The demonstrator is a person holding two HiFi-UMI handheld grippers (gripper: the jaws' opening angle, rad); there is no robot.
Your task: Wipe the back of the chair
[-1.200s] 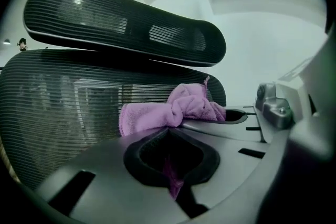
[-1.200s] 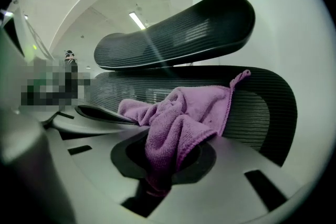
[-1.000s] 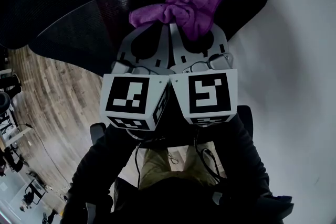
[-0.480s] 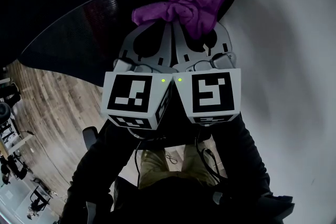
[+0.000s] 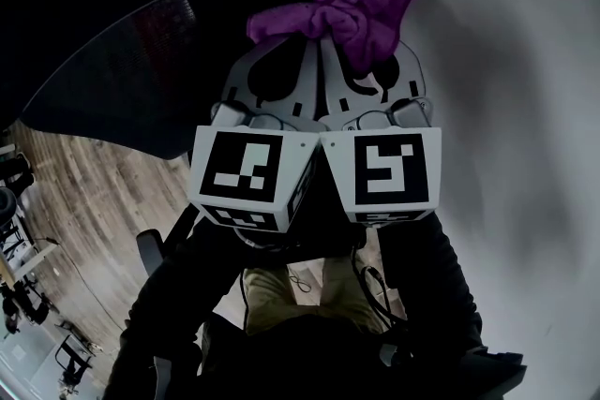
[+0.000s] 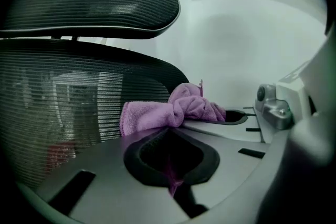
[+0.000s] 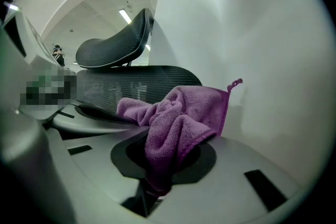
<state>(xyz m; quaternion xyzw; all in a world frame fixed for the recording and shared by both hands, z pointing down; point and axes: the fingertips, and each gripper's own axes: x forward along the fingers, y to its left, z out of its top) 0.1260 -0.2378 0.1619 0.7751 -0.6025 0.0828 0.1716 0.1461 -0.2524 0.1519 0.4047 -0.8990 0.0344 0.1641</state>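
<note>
**Purple cloth held at the chair back's right edge**

The left gripper [image 5: 298, 61] and right gripper [image 5: 330, 61] sit side by side, touching. Both hold the crumpled purple microfibre cloth [image 5: 347, 9]. The right jaws are clamped on a thick fold of it. The left jaws are closed together, pinching a thin strip. The cloth lies at the far tips, against the right edge of the black mesh chair back [image 5: 122, 42], below the black mesh headrest [image 6: 89, 2] and near the white wall [image 5: 525, 108].
</note>
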